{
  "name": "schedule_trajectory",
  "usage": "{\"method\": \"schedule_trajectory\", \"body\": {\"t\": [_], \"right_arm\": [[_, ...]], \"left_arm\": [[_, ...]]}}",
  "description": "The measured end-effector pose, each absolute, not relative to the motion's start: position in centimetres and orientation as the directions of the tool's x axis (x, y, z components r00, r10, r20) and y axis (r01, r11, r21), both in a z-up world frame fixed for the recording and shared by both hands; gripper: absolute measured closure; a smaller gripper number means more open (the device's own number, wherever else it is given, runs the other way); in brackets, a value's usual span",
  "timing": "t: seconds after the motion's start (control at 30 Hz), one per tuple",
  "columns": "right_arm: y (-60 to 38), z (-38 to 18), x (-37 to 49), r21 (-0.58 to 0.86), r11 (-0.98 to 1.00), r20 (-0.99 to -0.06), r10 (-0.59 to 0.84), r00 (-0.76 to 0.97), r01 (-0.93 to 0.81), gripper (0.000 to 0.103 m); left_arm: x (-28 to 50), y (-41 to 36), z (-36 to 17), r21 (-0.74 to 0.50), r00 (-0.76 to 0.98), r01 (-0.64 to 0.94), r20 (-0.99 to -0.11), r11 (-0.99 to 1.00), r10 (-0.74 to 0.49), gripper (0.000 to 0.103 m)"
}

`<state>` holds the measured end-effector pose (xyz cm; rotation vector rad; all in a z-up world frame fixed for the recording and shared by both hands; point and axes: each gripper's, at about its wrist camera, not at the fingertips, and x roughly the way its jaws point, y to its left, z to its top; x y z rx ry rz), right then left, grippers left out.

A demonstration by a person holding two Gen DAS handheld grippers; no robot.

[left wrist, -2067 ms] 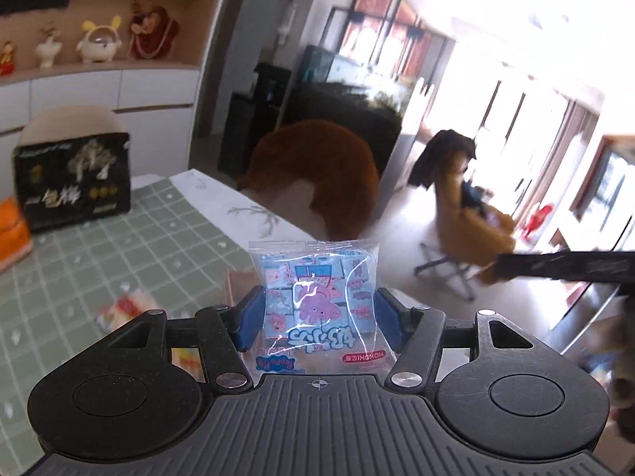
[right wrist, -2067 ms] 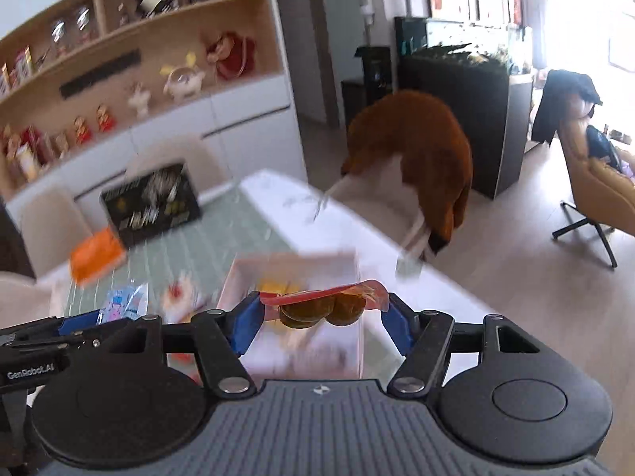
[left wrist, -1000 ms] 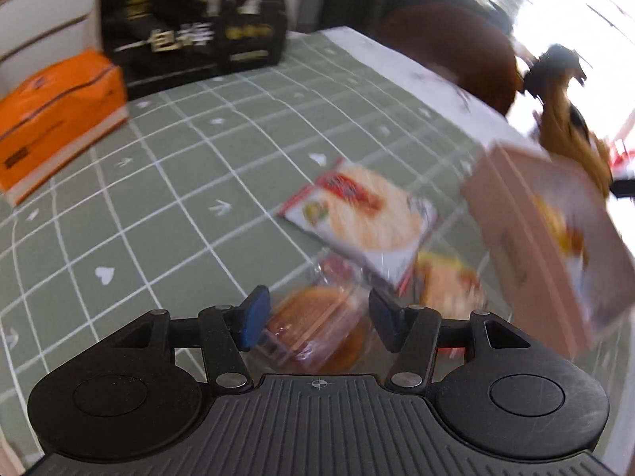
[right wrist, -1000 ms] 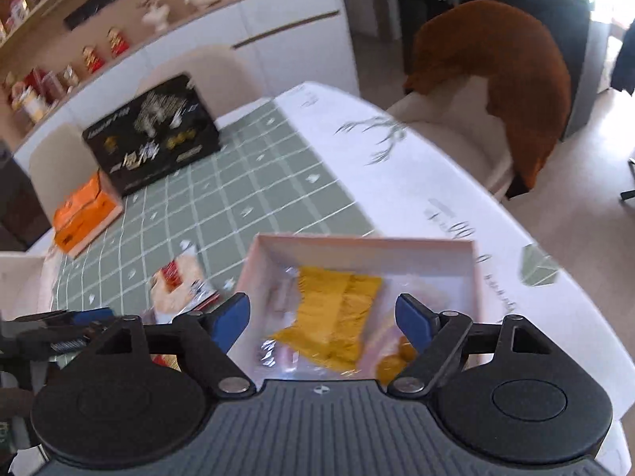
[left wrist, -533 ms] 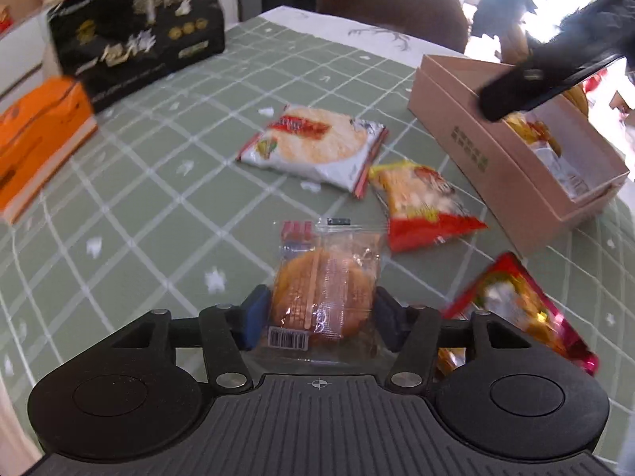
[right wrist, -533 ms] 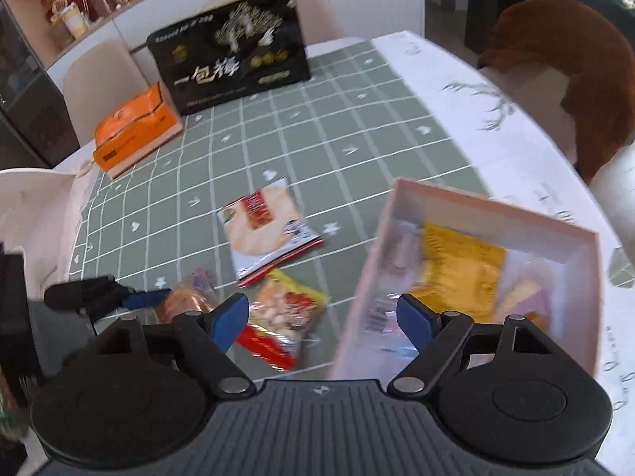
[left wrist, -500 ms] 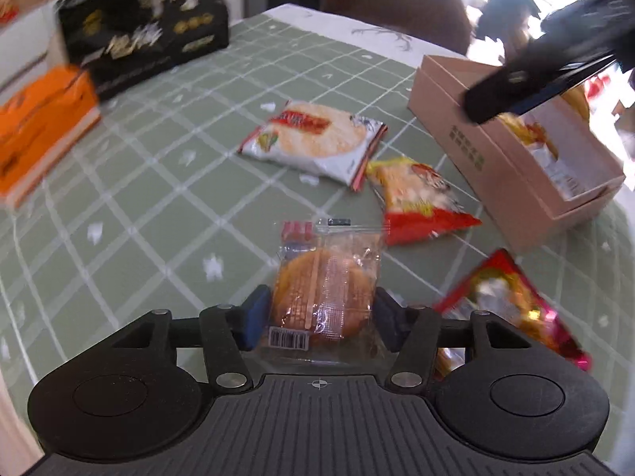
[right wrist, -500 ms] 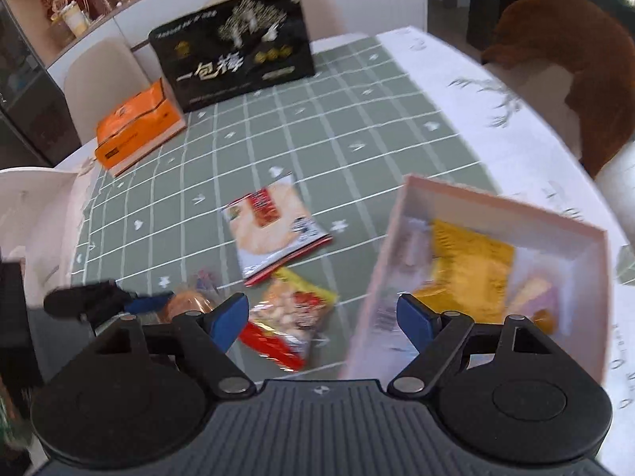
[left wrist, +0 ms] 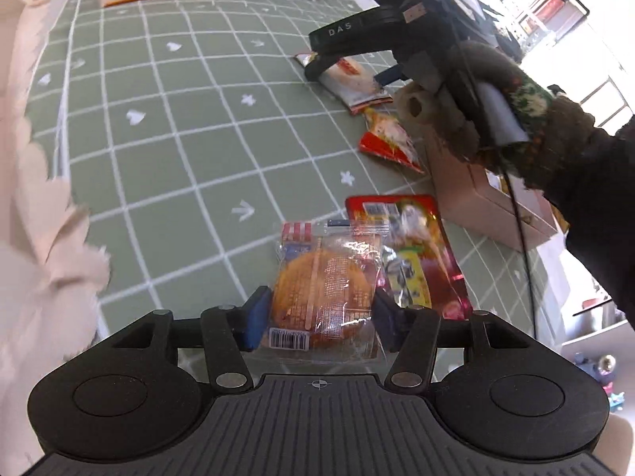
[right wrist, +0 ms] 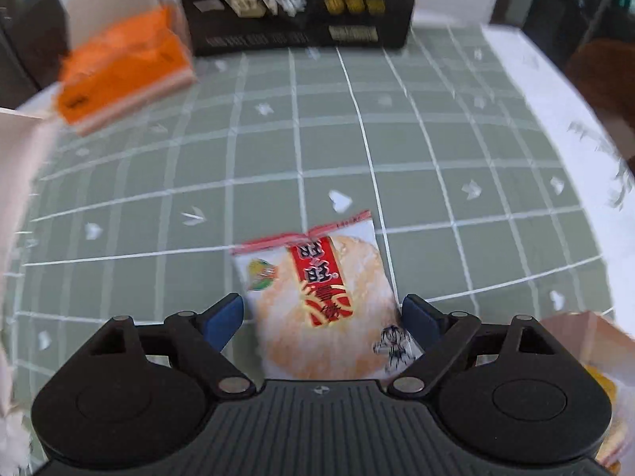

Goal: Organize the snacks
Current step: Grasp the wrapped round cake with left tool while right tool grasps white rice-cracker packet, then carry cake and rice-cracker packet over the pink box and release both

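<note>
My left gripper [left wrist: 320,317] is shut on a clear packet with a round orange cake [left wrist: 321,293], held just above the green checked tablecloth [left wrist: 178,139]. A shiny red packet [left wrist: 412,246] lies beside it on the right. Farther off lies a red-and-yellow snack packet [left wrist: 389,142]. My right gripper [right wrist: 319,319] points steeply down over a white rice cracker packet [right wrist: 317,289]. Its jaws are opening, and the packet lies between the pads with no pad pressing on it. The pink box [left wrist: 496,198] is half hidden behind a gloved hand [left wrist: 476,99].
An orange carton [right wrist: 119,67] and a black gift box [right wrist: 297,4] stand at the far end of the table. A white frilly cloth [left wrist: 39,238] edges the left side. The pink box's corner [right wrist: 575,329] is at the lower right, with a brown chair [right wrist: 603,75] beyond the table.
The right gripper left the pink box, swung left and came down over the rice cracker packet, with its jaws wider. The left gripper carried the cake packet sideways, beside the red packet.
</note>
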<state>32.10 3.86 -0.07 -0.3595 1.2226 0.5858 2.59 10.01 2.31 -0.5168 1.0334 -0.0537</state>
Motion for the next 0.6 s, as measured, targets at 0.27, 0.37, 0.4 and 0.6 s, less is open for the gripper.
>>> {"method": "schedule_trajectory", "body": {"t": [0.27, 0.37, 0.4, 0.6], "right_arm": [[1.1, 4.4, 26.6, 0.15, 0.813, -0.932, 0.307, 0.195, -0.562, 0.026], [-2.2, 7.5, 21.7, 0.187, 0.8, -0.909, 0.361, 0.208, -0.57, 0.026], [-3.3, 8.3, 20.5, 0.184, 0.801, -0.908, 0.36, 0.213, -0.57, 0.026], [-10.9, 10.8, 13.7, 0.129, 0.869, -0.92, 0.285, 0.27, -0.479, 0.025]], "left_arm": [[1.7, 9.4, 2.6, -0.432, 0.527, -0.216, -0.807, 0.876, -0.268, 0.043], [1.8, 7.6, 2.7, -0.419, 0.51, -0.195, -0.816, 0.887, -0.273, 0.043], [1.7, 7.0, 2.7, -0.415, 0.505, -0.178, -0.817, 0.893, -0.279, 0.043], [0.8, 2.5, 3.6, -0.395, 0.492, -0.075, -0.813, 0.916, -0.31, 0.043]]}}
